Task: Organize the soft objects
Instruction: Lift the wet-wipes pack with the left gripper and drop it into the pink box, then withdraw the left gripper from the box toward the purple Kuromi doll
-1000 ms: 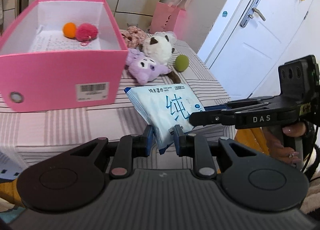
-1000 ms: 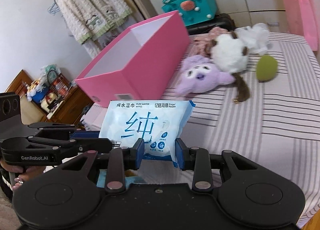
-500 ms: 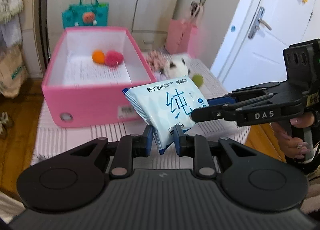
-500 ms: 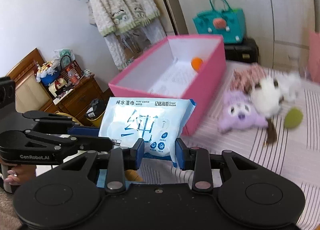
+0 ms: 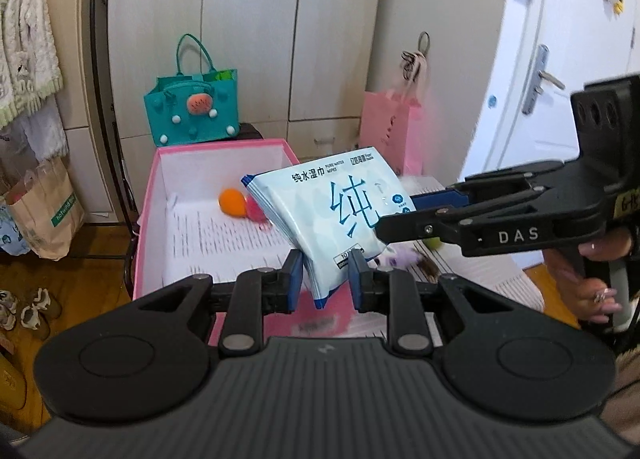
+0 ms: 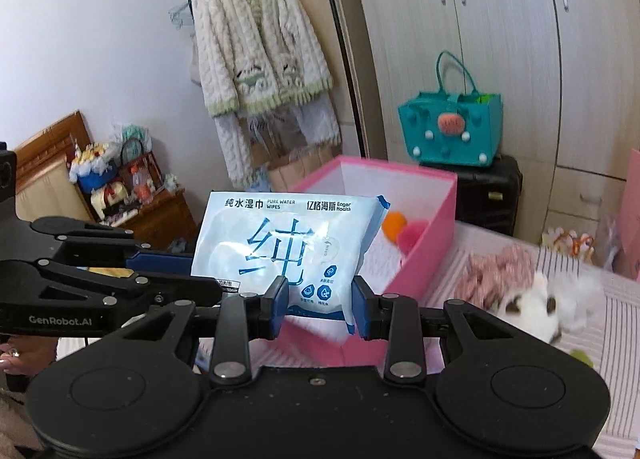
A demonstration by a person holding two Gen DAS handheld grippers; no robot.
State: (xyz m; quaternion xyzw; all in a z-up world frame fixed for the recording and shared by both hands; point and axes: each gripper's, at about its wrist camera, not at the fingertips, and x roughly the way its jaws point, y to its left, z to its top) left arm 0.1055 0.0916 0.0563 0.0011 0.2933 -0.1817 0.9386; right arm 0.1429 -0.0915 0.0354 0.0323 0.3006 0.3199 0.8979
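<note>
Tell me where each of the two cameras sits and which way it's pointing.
Left wrist: sits on the left gripper, looking along its fingers over the pink box toward the wardrobe; the right gripper and its hand show at right.
Right wrist: sits on the right gripper, facing the box and hanging cardigan; the left gripper shows at left.
Shared: the wipes pack clamped by both grippers, the box, orange ball, teal bag.

Wipes pack [image 5: 332, 219] hides the pink pompom [image 5: 256, 213].
</note>
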